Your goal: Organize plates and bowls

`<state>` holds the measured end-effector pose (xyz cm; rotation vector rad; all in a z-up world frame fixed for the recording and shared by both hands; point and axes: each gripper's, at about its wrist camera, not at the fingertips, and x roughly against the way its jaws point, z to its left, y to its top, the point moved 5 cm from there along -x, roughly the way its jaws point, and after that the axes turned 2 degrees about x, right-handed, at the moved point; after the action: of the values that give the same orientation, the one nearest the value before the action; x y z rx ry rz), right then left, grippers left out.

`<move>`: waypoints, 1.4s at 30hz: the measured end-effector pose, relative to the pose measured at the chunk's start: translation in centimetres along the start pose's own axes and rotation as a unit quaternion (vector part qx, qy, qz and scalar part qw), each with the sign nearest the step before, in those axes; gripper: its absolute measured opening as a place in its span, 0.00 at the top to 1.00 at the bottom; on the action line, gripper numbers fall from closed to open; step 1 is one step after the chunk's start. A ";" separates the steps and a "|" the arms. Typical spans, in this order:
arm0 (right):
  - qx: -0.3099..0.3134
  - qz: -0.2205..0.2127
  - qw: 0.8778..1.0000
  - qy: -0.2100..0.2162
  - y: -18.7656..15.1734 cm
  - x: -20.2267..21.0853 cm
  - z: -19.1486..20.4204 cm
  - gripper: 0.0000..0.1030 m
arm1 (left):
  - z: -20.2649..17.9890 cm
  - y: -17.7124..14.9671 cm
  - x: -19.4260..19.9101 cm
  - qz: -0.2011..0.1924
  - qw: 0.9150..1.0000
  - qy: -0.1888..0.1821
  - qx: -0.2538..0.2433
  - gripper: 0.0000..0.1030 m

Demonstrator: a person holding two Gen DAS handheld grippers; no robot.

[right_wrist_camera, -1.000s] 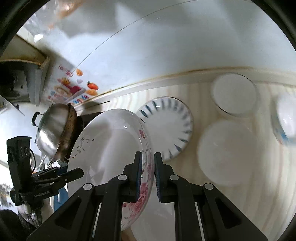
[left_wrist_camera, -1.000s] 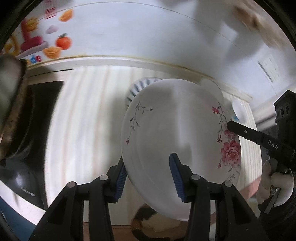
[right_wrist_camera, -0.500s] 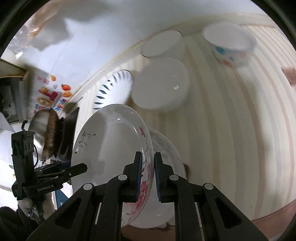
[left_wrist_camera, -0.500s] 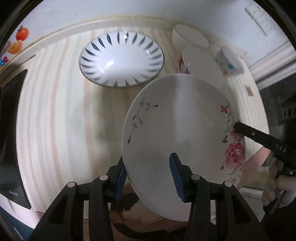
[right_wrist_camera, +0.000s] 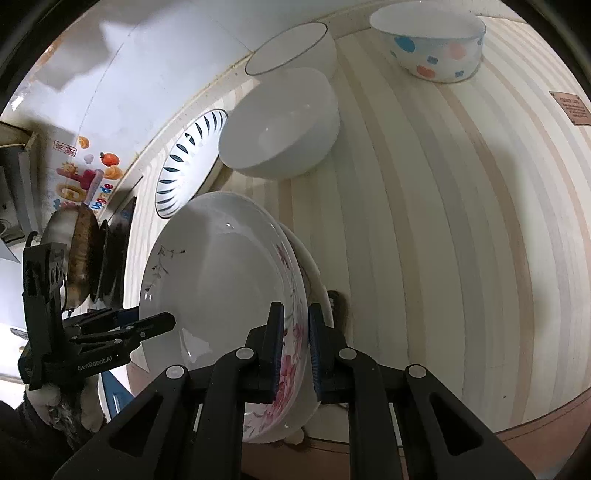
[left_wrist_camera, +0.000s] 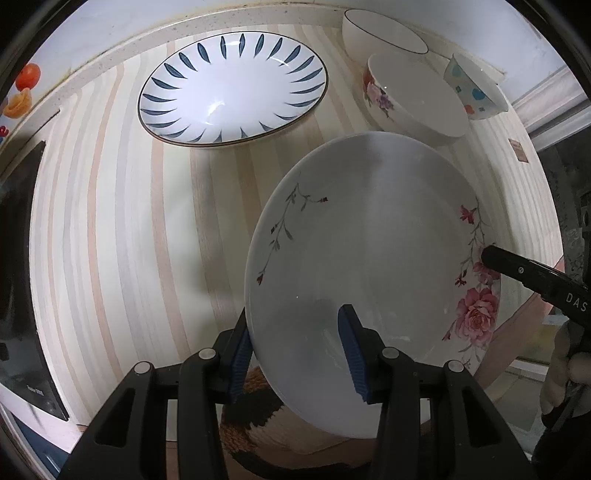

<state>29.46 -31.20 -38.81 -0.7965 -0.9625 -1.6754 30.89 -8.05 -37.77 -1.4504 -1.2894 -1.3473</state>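
Observation:
A white plate with pink roses (left_wrist_camera: 369, 251) is held tilted above the striped counter (left_wrist_camera: 110, 229) by both grippers. My left gripper (left_wrist_camera: 295, 350) is shut on its near rim. My right gripper (right_wrist_camera: 295, 343) is shut on its rose-painted rim (right_wrist_camera: 236, 273) and also shows in the left wrist view (left_wrist_camera: 491, 258). A second plate (right_wrist_camera: 317, 280) lies just under it near the counter's front edge. A blue-petal plate (left_wrist_camera: 232, 88) lies at the back. Behind it to the right stand a plain white bowl (left_wrist_camera: 380, 33), a flowered white bowl (left_wrist_camera: 413, 96) and a dotted bowl (left_wrist_camera: 472, 88).
A dark stovetop (left_wrist_camera: 18, 258) lies at the left with a steel pot (right_wrist_camera: 77, 258) on it. The white back wall (right_wrist_camera: 147, 74) carries fruit stickers (right_wrist_camera: 85, 173). A small brown label (right_wrist_camera: 570, 107) lies on the counter at the right.
Both grippers have carried the rose plate from high up near the wall down and forward over the counter's front. It now hangs low over the second plate.

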 end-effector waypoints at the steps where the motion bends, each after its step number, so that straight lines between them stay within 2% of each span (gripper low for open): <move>1: 0.002 0.002 1.000 -0.002 -0.1 -0.2 0.0 0.86 | 0.0 0.0 0.0 0.001 1.000 0.001 0.000 0.59; 6: 0.001 0.010 1.000 -0.003 -0.4 -0.5 0.1 0.86 | -0.4 0.2 -0.7 0.010 1.000 0.015 0.000 0.59; 17: 0.010 0.025 0.999 -0.019 -0.4 -1.3 0.4 0.86 | -1.3 -0.3 -2.0 0.030 0.999 0.017 0.006 0.59; 25: 0.012 0.032 0.999 -0.040 0.0 -1.5 1.6 0.84 | -2.3 0.0 -2.6 0.030 0.999 0.016 0.004 0.59; 31: 0.012 0.037 0.998 -0.048 0.1 -1.5 1.9 0.83 | -1.4 0.3 -2.1 0.026 1.000 0.013 0.005 0.59; 40: 0.012 0.059 0.997 -0.058 0.6 -1.9 2.0 0.83 | 1.5 0.2 1.2 0.005 1.000 0.007 0.014 0.59; 42: 0.011 0.061 0.996 -0.063 0.9 -1.5 2.1 0.79 | 1.9 0.6 2.5 -0.006 1.000 0.005 0.017 0.59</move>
<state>30.87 -28.83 -38.97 -0.9367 -0.9979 -1.5222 31.75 -5.93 -35.56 -1.4133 -1.3102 -1.3314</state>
